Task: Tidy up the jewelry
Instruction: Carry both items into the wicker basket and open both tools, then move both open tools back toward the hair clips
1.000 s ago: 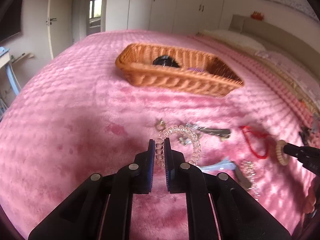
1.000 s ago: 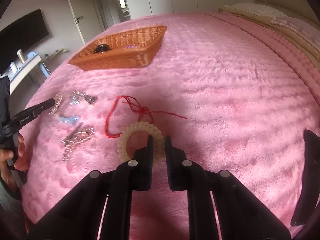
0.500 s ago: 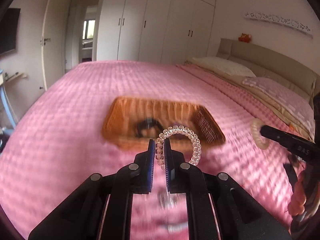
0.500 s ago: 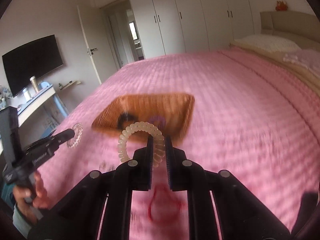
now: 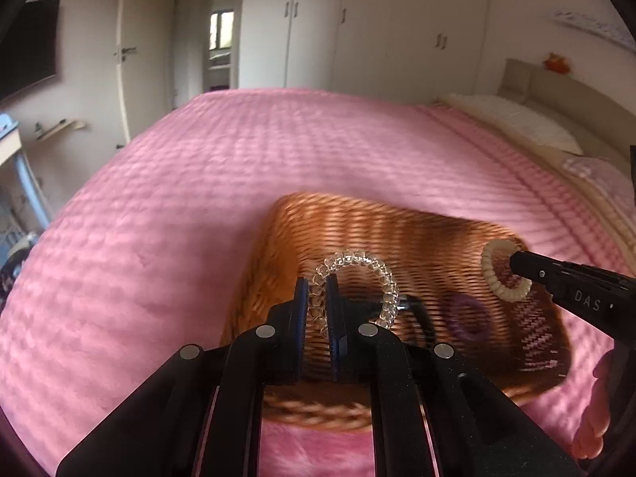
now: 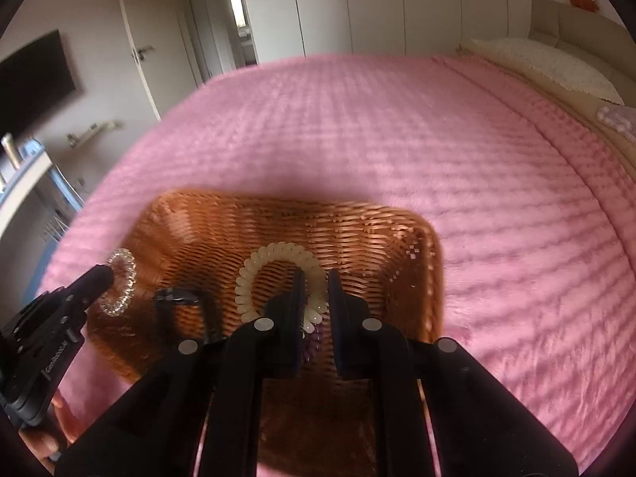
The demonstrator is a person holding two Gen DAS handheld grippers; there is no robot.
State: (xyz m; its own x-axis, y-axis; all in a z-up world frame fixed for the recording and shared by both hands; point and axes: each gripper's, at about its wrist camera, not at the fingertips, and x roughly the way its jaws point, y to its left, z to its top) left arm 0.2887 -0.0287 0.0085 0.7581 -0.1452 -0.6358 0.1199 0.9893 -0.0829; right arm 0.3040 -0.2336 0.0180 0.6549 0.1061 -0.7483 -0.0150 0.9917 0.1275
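My left gripper [image 5: 319, 298] is shut on a clear spiral hair tie [image 5: 373, 266] and holds it above the wicker basket [image 5: 357, 218]. My right gripper [image 6: 316, 294] holds a cream spiral hair tie [image 6: 274, 252] above the same basket [image 6: 357, 222]; its jaws stand slightly apart around the coil. Each gripper shows in the other view: the right one [image 5: 516, 264] with the cream tie [image 5: 497, 278], the left one [image 6: 101, 276] with the clear tie [image 6: 123, 278]. A purple hair tie [image 5: 471, 318] and a black item [image 6: 179, 298] lie in the basket.
The basket sits on a pink plush bedspread [image 5: 198, 183]. Pillows [image 5: 512, 119] lie at the head of the bed on the right. White wardrobes [image 6: 377, 0] and a door stand behind. A desk edge [image 6: 24, 183] is at the left.
Both grippers lifted their hair ties off the bedspread and moved forward over the basket. The loose jewelry on the bed has dropped out of view.
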